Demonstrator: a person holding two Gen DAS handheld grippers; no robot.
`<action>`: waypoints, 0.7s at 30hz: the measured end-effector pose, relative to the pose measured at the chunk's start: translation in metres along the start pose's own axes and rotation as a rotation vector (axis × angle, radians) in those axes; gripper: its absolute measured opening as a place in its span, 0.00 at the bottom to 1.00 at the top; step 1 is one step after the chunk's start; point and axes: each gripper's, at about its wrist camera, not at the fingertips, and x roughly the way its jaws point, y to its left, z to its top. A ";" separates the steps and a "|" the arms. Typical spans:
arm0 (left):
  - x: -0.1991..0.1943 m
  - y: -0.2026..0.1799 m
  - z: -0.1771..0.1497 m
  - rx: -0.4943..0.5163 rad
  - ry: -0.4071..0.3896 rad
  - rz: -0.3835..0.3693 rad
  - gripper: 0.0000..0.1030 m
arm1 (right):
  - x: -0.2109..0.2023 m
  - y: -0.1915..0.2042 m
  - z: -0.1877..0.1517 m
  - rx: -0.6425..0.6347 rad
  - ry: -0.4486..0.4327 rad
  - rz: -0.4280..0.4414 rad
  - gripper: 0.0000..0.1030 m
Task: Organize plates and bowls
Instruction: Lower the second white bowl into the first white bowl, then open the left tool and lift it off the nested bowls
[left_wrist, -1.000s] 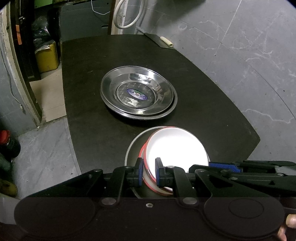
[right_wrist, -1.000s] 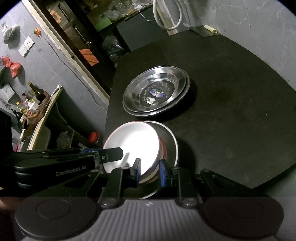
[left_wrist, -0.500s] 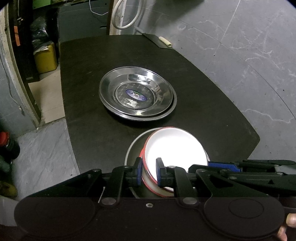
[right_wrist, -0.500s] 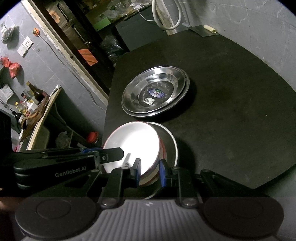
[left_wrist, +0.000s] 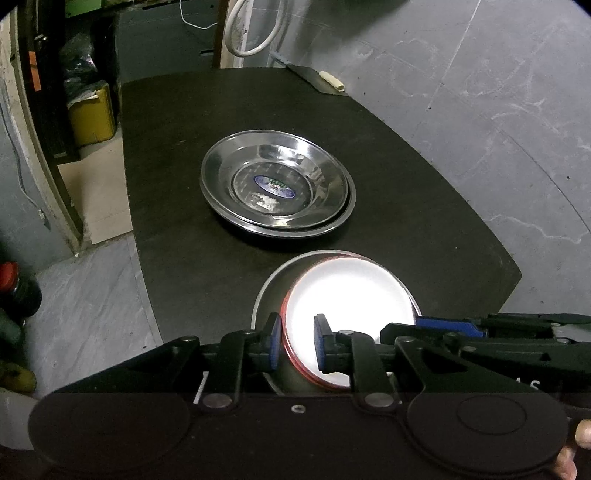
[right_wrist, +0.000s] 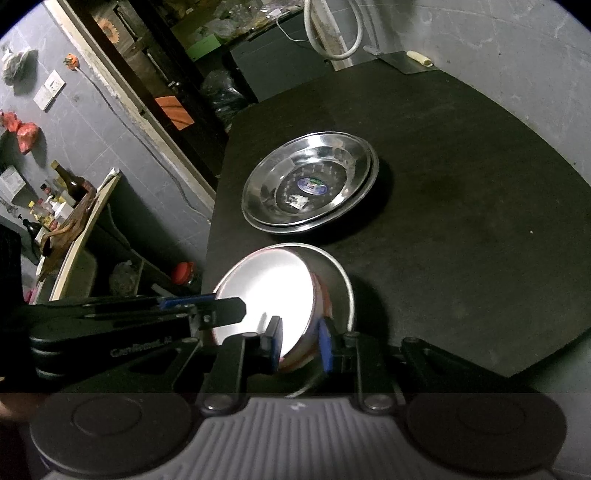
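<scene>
Since the earlier frame the left gripper (left_wrist: 295, 341) jaws have been opening around the white bowl's (left_wrist: 351, 306) rim. The right gripper (right_wrist: 300, 343) clamps the opposite rim. The bowl sits tilted in a steel bowl (right_wrist: 338, 273), near the plates (left_wrist: 277, 184).

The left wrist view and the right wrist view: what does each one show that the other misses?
Only the left wrist view shows the yellow container on the floor. Only the right wrist view shows the shelf of bottles, the wall switch and red bags. Both share the black table, the stacked steel plates, and the white red-rimmed bowl in a steel bowl, with each tool's fingers astride its rim.
</scene>
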 end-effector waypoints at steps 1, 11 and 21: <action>0.000 0.000 0.000 0.000 0.000 0.000 0.19 | 0.000 -0.001 0.000 0.003 0.000 0.003 0.25; 0.000 0.001 0.000 0.002 -0.001 -0.004 0.19 | 0.000 0.001 0.000 0.003 -0.002 -0.003 0.26; -0.006 0.009 -0.002 -0.028 -0.014 -0.025 0.34 | -0.003 0.005 0.001 -0.008 -0.018 -0.009 0.30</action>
